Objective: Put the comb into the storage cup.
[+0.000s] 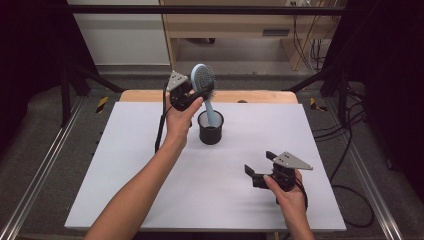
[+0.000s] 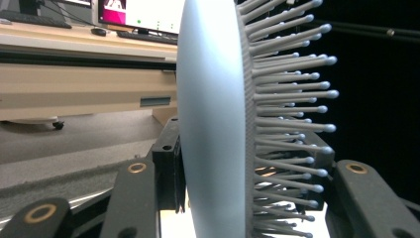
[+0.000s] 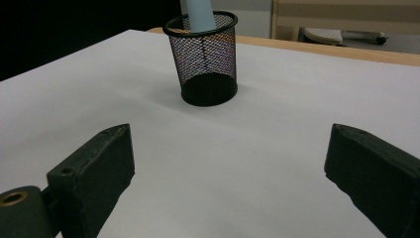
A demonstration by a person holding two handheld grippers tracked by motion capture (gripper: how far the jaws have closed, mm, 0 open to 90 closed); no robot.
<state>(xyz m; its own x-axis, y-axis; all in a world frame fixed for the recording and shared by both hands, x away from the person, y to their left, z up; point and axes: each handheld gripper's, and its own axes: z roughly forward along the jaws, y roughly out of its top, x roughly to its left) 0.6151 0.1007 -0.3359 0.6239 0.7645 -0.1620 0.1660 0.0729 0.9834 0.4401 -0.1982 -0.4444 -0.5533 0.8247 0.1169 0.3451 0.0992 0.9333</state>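
Note:
A pale blue hairbrush (image 1: 204, 82) stands upright with its handle down inside a black mesh cup (image 1: 210, 128) at the middle back of the white table. My left gripper (image 1: 199, 95) is shut on the brush head. In the left gripper view the jaws press on the hairbrush (image 2: 213, 124) from its smooth back and its bristle side. My right gripper (image 1: 259, 167) hovers open near the front right, nothing between its jaws. The right gripper view has the mesh cup (image 3: 205, 59) ahead, past my right gripper (image 3: 228, 163), with the brush handle (image 3: 199, 14) sticking out of it.
The white table top (image 1: 125, 165) ends at a wooden strip (image 1: 250, 96) along its far side. Black frame rails and cables run along both sides. A desk with a monitor (image 2: 138, 15) stands beyond the table.

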